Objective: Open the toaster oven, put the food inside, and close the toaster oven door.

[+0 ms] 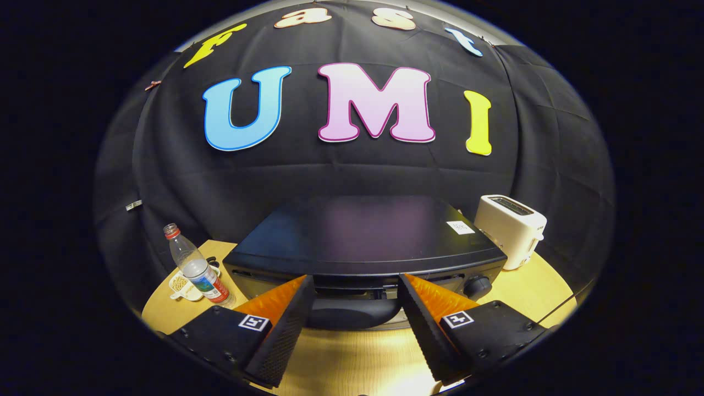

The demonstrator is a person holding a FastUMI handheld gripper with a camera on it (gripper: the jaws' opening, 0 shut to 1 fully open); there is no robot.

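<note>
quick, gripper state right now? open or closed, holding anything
gripper: open, holding nothing; its fingers straddle the toaster oven door handle without pressing on it.

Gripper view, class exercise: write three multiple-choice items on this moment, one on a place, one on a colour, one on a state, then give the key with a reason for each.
1. Where does the white toaster stand?
A. Beside the toaster oven, on the side of its knob
B. On top of the toaster oven
C. Next to the plastic bottle

2. What colour is the bottle's cap?
A. Blue
B. Red
C. Yellow

3. How is the gripper?
A. Shut on the door handle
B. Shut on the bottle
C. Open, its fingers either side of the handle

Key: 1 A, the toaster sits on the wooden table by the knob end. 2 B, the cap shows red. 3 C, a wide gap parts the fingers, with the handle showing in it.
</note>
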